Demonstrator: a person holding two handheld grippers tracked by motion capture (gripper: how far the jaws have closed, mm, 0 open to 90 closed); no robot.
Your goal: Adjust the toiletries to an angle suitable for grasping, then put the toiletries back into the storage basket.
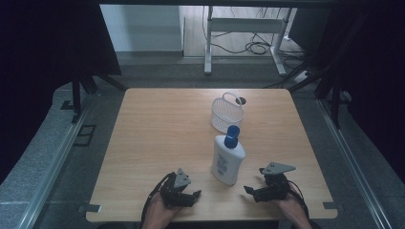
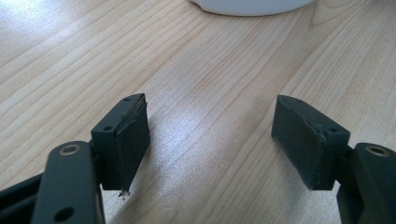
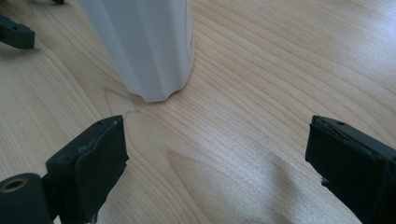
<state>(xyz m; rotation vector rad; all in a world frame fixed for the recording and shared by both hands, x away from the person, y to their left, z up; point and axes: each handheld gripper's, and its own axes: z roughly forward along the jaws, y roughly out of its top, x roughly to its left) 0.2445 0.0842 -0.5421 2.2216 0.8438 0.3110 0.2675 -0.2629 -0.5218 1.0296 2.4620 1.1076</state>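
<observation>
A white bottle [image 1: 228, 162] with a blue cap [image 1: 232, 135] stands upright near the front middle of the wooden bench [image 1: 157, 124], and serves here as the landmark.

Left of the bottle, near the bench's front edge, the left gripper [image 1: 190, 195] rests low over the wood in the person's left hand [image 1: 160, 212]. Its jaws point toward the bottle's base but stay apart from it. In the left gripper view the left gripper [image 2: 211, 135] is released: the two black jaws stand wide, with bare wood grain between them, and only the rounded white foot of the bottle [image 2: 250, 5] shows at the top edge, well ahead of the jaw tips.

Behind the bottle and slightly to its right sits a small white mesh basket [image 1: 227, 113] with a looped handle, just clear of the blue cap.

Right of the bottle, also near the front edge, the right gripper [image 1: 252, 190] is held in the right hand [image 1: 291, 207], its grey three-cornered plate on top, jaws aimed leftward at the bottle's lower part. In the right gripper view the right gripper [image 3: 217, 154] is likewise released, jaws spread wide over bare bench, and the bottle [image 3: 144, 46] stands ahead and toward the left jaw, not touching either one.
</observation>
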